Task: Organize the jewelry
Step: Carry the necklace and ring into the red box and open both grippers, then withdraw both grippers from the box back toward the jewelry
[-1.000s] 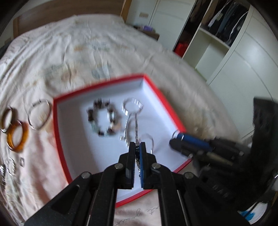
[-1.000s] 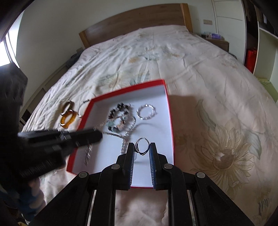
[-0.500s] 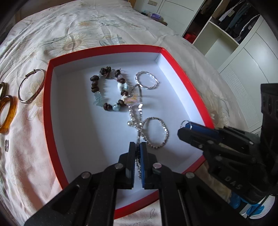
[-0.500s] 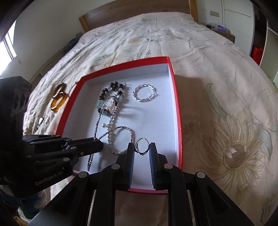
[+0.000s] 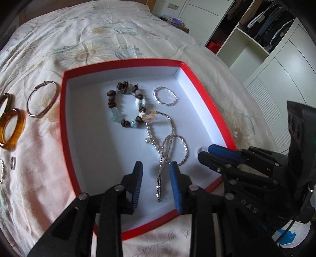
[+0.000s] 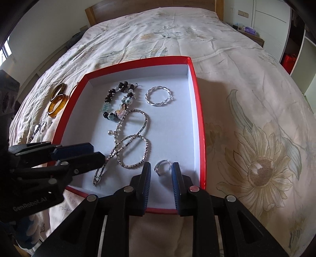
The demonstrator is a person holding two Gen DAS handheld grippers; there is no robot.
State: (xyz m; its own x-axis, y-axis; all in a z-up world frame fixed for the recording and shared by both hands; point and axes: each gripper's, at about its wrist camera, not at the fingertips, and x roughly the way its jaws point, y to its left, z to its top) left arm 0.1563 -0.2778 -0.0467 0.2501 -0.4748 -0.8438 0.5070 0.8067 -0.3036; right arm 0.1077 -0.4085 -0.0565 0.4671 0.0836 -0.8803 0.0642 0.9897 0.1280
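Note:
A red box with a white floor (image 5: 88,150) (image 6: 173,126) lies on the bed. In it lie a beaded bracelet (image 5: 126,106) (image 6: 116,102), a twisted silver bangle (image 5: 165,96) (image 6: 159,96) and a silver chain necklace (image 5: 165,152) (image 6: 130,146). My left gripper (image 5: 156,170) is open, its fingers on either side of the chain's near end. My right gripper (image 6: 161,174) is open around a small silver ring (image 6: 162,168) that lies on the box floor. The left gripper also shows in the right wrist view (image 6: 79,152), and the right gripper in the left wrist view (image 5: 213,152).
Left of the box on the bedspread lie a silver bangle (image 5: 42,101), two amber bangles (image 5: 10,128) (image 6: 57,100) and small silver pieces (image 5: 12,163) (image 6: 39,126). An open wardrobe (image 5: 256,35) stands at the right. The headboard (image 6: 150,5) is at the far end.
Both grippers have opened. The left has let go of the chain, which now lies in the box. The right has let go of the ring, now on the box floor.

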